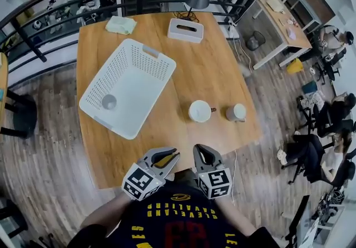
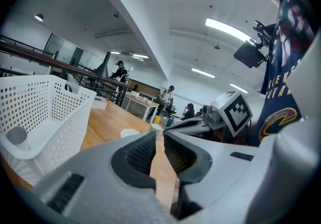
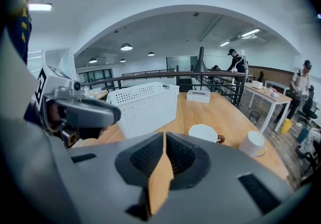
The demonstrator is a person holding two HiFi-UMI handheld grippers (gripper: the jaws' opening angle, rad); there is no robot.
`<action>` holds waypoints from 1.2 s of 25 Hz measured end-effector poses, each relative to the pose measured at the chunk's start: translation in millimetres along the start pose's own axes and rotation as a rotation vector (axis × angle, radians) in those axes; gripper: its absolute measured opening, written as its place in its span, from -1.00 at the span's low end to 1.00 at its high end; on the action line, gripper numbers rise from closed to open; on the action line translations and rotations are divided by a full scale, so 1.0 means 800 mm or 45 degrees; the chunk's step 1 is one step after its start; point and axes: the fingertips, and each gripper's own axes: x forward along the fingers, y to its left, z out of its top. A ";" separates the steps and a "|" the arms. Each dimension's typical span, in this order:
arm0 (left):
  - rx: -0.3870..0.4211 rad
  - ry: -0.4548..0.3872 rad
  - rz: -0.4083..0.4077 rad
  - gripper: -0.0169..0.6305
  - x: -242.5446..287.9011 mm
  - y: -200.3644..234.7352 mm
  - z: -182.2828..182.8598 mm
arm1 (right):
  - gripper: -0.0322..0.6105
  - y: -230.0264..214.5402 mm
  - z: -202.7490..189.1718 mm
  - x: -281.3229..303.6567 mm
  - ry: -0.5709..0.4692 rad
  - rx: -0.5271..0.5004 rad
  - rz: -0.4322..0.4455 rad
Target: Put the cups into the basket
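On the worktop, two cups wait outside the white basket: a wide white cup near the middle and, just beside it toward the right edge, a white mug. One grey cup sits inside the basket, toward its near-left corner, so I judge the task part done, with two cups to go. Both tools hover over the near edge, close to the person's chest, and touch nothing. The left tool has its jaws a narrow slit apart with nothing between them. The right tool has its jaws pressed together at the tips and is likewise empty. The step in hand looks like a reach toward the next cup, not yet a grasp. The wide white cup lies nearest the right tool, so the likely next move calls for spreading those jaws wide, bringing them forward and down onto the cup's rim or wall, then closing. The basket stands well to the left, so the carry would cross the worktop
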 end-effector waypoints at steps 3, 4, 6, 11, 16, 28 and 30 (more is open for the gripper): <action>0.008 0.028 0.031 -0.72 0.009 0.009 -0.001 | -0.84 -0.024 0.000 0.005 -0.005 0.020 -0.017; 0.008 0.039 0.047 -0.65 0.014 0.013 -0.001 | -0.77 -0.033 0.000 0.008 -0.003 0.026 -0.017; -0.001 0.054 0.080 -0.49 0.025 0.019 -0.001 | -0.52 -0.052 0.002 0.016 0.003 0.026 -0.007; -0.006 0.091 0.119 -0.39 0.055 0.026 0.003 | -0.38 -0.109 0.008 0.033 0.044 -0.162 0.029; -0.043 0.105 0.172 -0.39 0.079 0.034 0.006 | -0.38 -0.183 0.000 0.072 0.208 -0.442 0.121; -0.150 0.142 0.377 -0.39 0.109 0.055 0.002 | -0.35 -0.223 -0.067 0.168 0.650 -1.223 0.609; -0.172 0.138 0.409 -0.39 0.111 0.057 0.002 | -0.36 -0.225 -0.078 0.180 0.687 -1.293 0.659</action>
